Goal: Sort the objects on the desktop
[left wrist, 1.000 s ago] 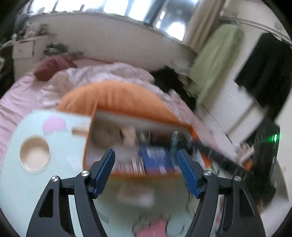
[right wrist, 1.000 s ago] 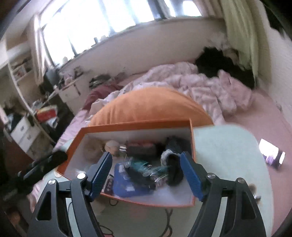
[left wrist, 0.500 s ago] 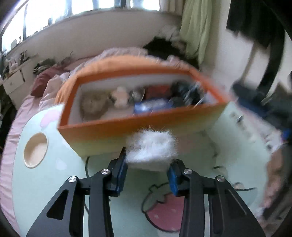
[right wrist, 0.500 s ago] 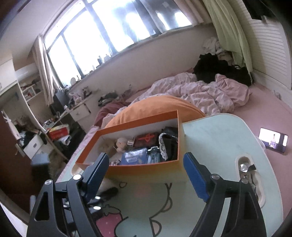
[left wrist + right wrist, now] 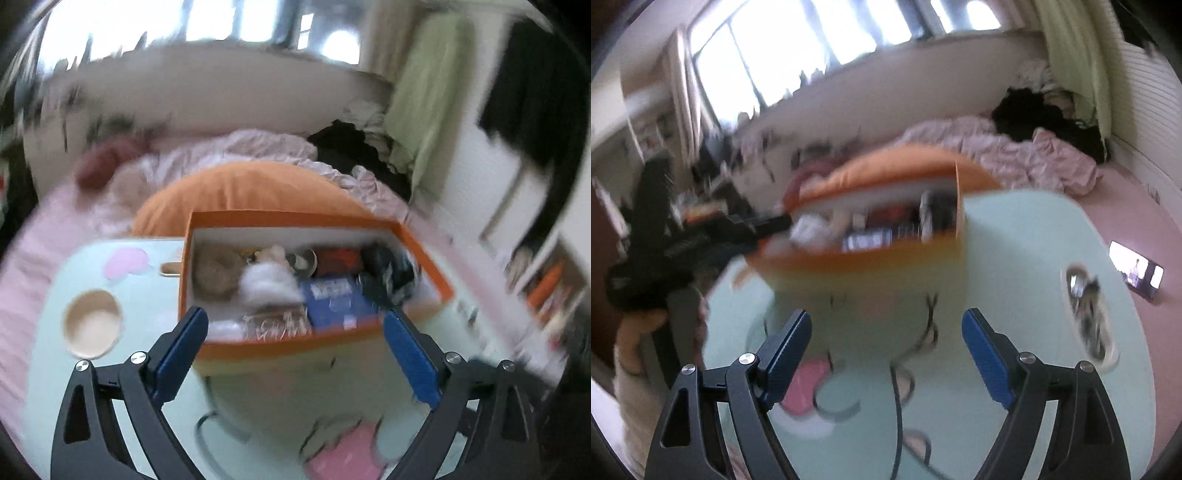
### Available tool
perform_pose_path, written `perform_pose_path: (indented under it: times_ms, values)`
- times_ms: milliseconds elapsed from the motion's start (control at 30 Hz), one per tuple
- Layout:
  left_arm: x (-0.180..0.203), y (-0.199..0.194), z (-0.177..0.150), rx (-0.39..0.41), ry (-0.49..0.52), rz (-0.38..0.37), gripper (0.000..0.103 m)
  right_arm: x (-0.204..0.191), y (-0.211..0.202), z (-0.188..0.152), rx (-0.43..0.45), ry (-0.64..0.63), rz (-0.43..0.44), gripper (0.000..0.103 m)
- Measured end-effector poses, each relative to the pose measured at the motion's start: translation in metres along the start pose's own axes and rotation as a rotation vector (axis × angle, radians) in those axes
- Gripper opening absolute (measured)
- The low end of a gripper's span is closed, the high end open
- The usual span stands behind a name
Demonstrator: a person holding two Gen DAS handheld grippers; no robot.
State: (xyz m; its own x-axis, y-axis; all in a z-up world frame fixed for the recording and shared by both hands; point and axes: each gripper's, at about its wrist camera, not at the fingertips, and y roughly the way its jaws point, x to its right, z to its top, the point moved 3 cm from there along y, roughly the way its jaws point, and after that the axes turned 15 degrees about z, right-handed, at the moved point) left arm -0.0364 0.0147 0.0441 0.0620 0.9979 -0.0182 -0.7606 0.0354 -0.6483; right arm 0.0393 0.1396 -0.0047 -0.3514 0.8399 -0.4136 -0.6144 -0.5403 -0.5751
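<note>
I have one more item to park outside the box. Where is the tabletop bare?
Free: mint tabletop right of the orange cardboard box, up to the oval recess; also between box and round cup recess. Crowded: inside the box.

Left gripper point(image 5: 293, 354) up close: two black skeletal arms with triangular cut-outs, each tipped with a flat blue pad point(image 5: 181, 354) ribbed along its inner face. Round silver screw heads point(image 5: 138, 357) sit at the pivots, a pair on each side. Over to the right gripper point(image 5: 886, 350), same build: black open-frame arms, bright blue ribbed pads point(image 5: 984, 360), shiny screws at the joints. At the left edge of the right wrist view the other tool's black body shows, blurred, with faint pale lettering too smeared to read. Below it a hand point(image 5: 633, 332) wraps the handle, and a cream knitted sleeve point(image 5: 639, 410) with a fuzzy weave runs down from the wrist.
</note>
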Motion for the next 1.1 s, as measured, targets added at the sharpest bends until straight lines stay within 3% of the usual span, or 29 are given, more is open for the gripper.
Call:
perform_pose_path:
  times_ms: [67, 167, 233, 300, 333, 433, 1100]
  values:
    - [0.013, -0.01, -0.013, -0.005, 0.085, 0.059, 0.096, -0.008, 0.011, -0.019, -0.06, -0.053, -0.078, 0.084]
    - [0.019, -0.014, -0.04, -0.08, 0.083, 0.036, 0.096, -0.009, 0.025, -0.034, -0.129, -0.074, -0.175, 0.084]
    - [0.02, -0.009, -0.057, -0.118, 0.046, 0.047, 0.096, -0.007, 0.026, -0.038, -0.138, -0.089, -0.254, 0.089]
    - [0.02, 0.007, -0.073, -0.188, 0.021, 0.1, 0.096, -0.005, 0.025, -0.042, -0.142, -0.088, -0.301, 0.103]
    - [0.021, 0.009, -0.075, -0.15, 0.018, 0.161, 0.101, -0.002, 0.023, -0.045, -0.14, -0.079, -0.291, 0.103]
    - [0.022, 0.02, -0.077, -0.19, 0.022, 0.234, 0.103, 0.003, 0.021, -0.048, -0.137, -0.069, -0.25, 0.103]
    - [0.021, 0.012, -0.078, -0.157, 0.022, 0.221, 0.103, -0.006, 0.028, -0.049, -0.106, -0.137, -0.205, 0.103]
